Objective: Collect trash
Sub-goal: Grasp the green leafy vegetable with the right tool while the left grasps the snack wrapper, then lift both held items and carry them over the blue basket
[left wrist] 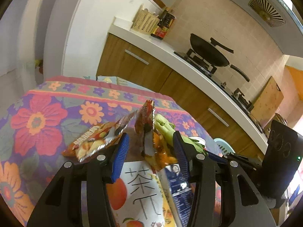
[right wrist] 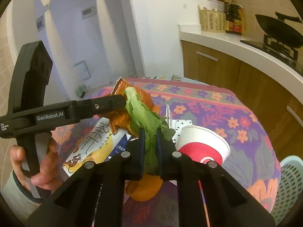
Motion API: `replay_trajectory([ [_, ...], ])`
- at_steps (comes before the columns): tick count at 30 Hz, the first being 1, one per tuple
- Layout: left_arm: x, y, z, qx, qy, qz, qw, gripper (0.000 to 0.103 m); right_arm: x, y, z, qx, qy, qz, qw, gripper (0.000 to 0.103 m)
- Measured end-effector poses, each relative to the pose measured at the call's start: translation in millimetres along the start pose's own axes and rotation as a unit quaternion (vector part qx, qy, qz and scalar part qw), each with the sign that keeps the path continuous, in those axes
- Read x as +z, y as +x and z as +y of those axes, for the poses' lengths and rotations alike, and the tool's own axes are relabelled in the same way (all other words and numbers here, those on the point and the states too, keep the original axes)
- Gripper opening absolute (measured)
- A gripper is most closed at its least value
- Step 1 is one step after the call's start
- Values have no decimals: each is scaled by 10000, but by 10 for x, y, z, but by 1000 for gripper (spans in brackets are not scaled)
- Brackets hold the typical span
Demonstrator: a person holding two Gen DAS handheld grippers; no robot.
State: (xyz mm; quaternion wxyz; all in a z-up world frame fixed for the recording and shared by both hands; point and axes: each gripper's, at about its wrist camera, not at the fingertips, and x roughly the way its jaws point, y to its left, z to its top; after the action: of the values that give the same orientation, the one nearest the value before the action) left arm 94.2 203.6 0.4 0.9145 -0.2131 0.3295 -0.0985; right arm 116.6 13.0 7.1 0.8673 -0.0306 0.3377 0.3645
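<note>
My right gripper (right wrist: pixel 150 132) is shut on a limp green leafy vegetable (right wrist: pixel 141 113), held above the flowered table; the vegetable also shows in the left wrist view (left wrist: pixel 166 128). My left gripper (left wrist: pixel 151 141) is open, its blue pads either side of an orange snack wrapper (left wrist: pixel 149 130) without pressing it. In the right wrist view the left gripper (right wrist: pixel 121 99) reaches in from the left beside the wrapper (right wrist: pixel 132 92). A second snack bag (left wrist: pixel 94 140) lies left of it. A tea carton (left wrist: pixel 140 189) lies below; it also shows in the right wrist view (right wrist: pixel 92 143). A red and white paper cup (right wrist: pixel 202 143) lies on its side.
The table has a flowered cloth (left wrist: pixel 47 117). A pale blue mesh basket (right wrist: pixel 289 185) stands at the table's right edge. An orange fruit (right wrist: pixel 145 187) lies under my right gripper. Behind is a kitchen counter (left wrist: pixel 170 60) with a wok (left wrist: pixel 208 51), a basket and bottles.
</note>
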Motion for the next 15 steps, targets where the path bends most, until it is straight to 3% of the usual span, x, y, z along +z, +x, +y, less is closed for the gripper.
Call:
replay_trajectory([
  [5, 8, 58, -20, 66, 21, 115, 9999, 43, 24, -95, -155, 144, 391, -180, 9990, 7],
  [8, 24, 106, -20, 163, 51, 241, 9996, 27, 49, -164, -232, 320, 548, -345, 9974, 7],
  [12, 50, 132, -55, 275, 101, 289, 9992, 26, 60, -268, -243, 397, 530, -502, 9965, 7],
  [13, 54, 131, -69, 260, 117, 266, 9992, 16, 53, -292, -241, 392, 521, -540, 9964, 7],
  [15, 59, 108, -94, 169, 131, 201, 9996, 13, 50, -342, -250, 410, 520, -627, 9958, 7],
])
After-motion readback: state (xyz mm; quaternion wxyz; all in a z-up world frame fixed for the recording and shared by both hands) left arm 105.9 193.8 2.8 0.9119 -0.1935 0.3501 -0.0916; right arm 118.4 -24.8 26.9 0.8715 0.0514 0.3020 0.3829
